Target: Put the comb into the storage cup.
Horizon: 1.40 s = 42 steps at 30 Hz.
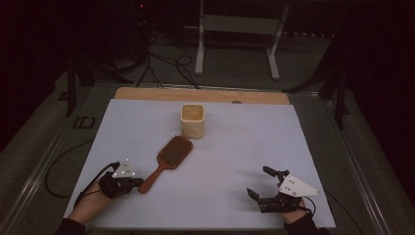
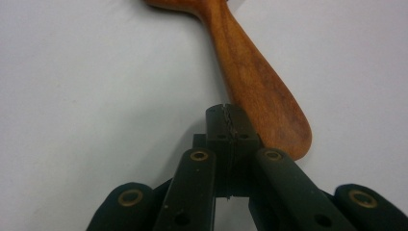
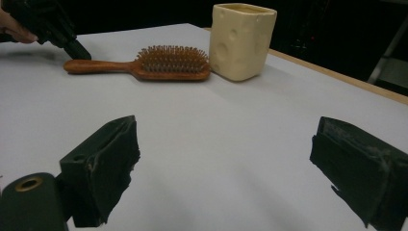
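A wooden hairbrush (image 1: pixel 166 161) lies bristles up on the white table mat (image 1: pixel 220 147), its handle pointing toward the near left. My left gripper (image 1: pixel 132 183) is shut with nothing between its jaws, its tip right beside the end of the brush handle (image 2: pixel 262 91). In the left gripper view my left gripper (image 2: pixel 227 118) sits just left of the handle's rounded end. My right gripper (image 1: pixel 259 182) stands open over bare mat at the near right. The right gripper view looks past my right gripper (image 3: pixel 226 163) at the hairbrush (image 3: pixel 144 65) and a cream cup (image 3: pixel 243 41).
The cream, cheese-patterned cup (image 1: pixel 192 120) stands upright just behind the brush head. A wooden board edge (image 1: pixel 200 94) runs along the mat's far side. Cables and a metal stand (image 1: pixel 240 34) lie on the floor beyond the table.
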### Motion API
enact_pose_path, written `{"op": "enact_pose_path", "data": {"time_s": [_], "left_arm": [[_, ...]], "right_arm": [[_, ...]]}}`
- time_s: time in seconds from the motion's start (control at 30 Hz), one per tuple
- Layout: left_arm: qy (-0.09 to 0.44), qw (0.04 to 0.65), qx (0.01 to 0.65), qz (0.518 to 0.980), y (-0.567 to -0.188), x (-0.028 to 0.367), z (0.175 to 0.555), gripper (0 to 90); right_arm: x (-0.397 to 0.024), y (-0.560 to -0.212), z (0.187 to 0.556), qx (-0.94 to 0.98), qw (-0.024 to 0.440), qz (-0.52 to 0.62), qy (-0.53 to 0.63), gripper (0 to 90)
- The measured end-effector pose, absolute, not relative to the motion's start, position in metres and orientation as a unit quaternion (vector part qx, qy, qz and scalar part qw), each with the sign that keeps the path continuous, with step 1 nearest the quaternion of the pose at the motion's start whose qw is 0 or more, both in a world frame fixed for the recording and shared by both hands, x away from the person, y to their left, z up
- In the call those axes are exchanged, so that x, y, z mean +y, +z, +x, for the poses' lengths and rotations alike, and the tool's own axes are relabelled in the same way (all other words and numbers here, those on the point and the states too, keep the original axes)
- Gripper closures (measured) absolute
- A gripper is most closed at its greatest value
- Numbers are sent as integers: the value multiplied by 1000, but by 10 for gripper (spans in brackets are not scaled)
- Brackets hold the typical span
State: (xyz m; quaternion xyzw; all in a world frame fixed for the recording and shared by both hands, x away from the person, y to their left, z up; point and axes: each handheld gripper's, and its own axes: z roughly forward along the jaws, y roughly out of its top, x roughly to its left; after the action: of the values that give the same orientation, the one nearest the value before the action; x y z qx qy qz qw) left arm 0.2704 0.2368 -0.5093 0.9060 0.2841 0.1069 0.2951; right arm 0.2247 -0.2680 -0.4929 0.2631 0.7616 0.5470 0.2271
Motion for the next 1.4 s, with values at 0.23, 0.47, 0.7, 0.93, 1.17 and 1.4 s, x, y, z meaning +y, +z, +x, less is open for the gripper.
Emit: {"op": "enact_pose_path", "data": {"time_s": [0.23,0.47,0.7,0.93,1.17,1.4], "left_arm": [[92,298,277,909,-509,231,267,900],[100,283,294,907,-505,234,268,900],[116,288,316,896,-492,238,267,900],[106,303,371,872,-470,232,269,832],[97,300,390,865,-458,220,270,741],[90,279,410,864,-453,207,277,565]], "right_arm": [[-268,-493,225,763,229,260,546,89],[-268,-492,225,761,228,264,547,89],[-268,-492,225,760,230,264,547,89],[-268,-492,225,761,229,265,546,89],[-268,-493,226,761,229,264,547,89],[-268,-492,226,760,227,266,548,89]]}}
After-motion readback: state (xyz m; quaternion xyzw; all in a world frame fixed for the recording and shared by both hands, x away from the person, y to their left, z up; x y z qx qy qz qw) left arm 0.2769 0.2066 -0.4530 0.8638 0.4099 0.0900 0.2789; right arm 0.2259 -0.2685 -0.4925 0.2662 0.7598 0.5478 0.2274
